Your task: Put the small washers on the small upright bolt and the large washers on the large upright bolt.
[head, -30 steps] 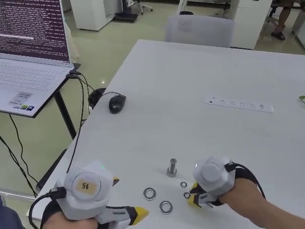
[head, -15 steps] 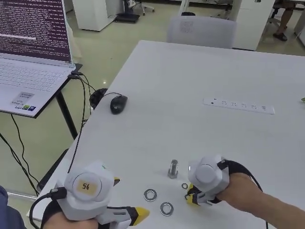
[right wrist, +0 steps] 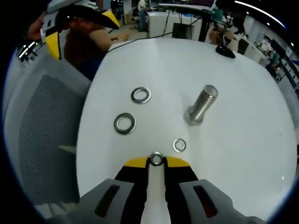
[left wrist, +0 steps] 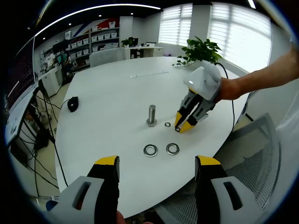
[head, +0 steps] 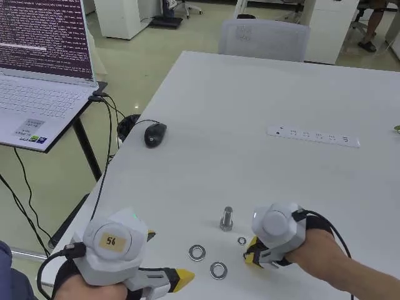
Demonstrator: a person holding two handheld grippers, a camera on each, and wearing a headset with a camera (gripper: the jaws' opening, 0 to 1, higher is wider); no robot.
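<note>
A steel bolt [head: 226, 219] stands upright near the table's front edge. My right gripper [right wrist: 156, 161] is shut on a small washer [right wrist: 156, 154] low over the table, just right of the bolt; in the head view it is the right gripper [head: 251, 257]. A second small washer [head: 242, 240] lies between that gripper and the bolt. Two large washers [head: 197, 252] [head: 218, 270] lie flat in front of the bolt. My left gripper [left wrist: 156, 163] hangs open and holds nothing, off the front-left of the table, facing the bolt [left wrist: 151, 115].
A black mouse [head: 154, 134] lies at the table's left edge and a white power strip [head: 312, 135] further back on the right. An open laptop [head: 37, 69] stands on a side stand to the left. A grey chair [head: 262, 39] is at the far end.
My right gripper has shifted slightly and taken hold of the nearer small washer, which no longer lies on the table. The left gripper has barely moved.
</note>
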